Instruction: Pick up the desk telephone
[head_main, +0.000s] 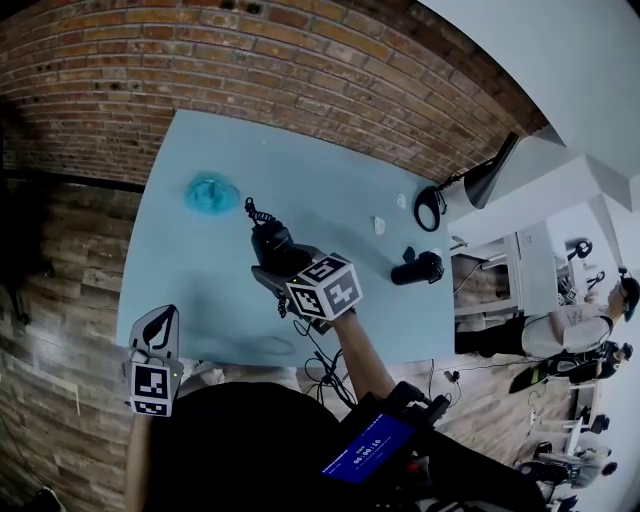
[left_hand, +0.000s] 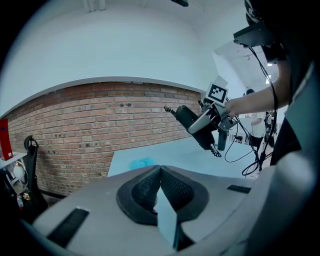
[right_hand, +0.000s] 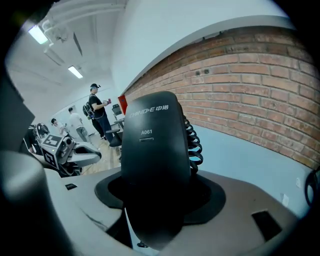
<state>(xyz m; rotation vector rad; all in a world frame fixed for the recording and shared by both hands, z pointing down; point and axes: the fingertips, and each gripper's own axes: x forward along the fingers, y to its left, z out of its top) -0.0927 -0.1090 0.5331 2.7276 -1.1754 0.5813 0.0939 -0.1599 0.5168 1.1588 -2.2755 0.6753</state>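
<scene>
R gripper (right_hand: 155, 200) clamped on desk telephone (right_hand: 155, 150), tabletop (head_main: 300, 160) below it. I'd lift slow, grip firm, so the coiled cord (right_hand: 195, 145) won't snag. L gripper (left_hand: 160, 192) closed, empty.

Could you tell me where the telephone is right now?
Head view, centre: the telephone is clamped in the right gripper above the table, right of the blue wad.

Matt black plastic telephone (right_hand: 152, 150), smooth pale-blue table (head_main: 210, 290), rough red brick wall (head_main: 150, 60)
</scene>
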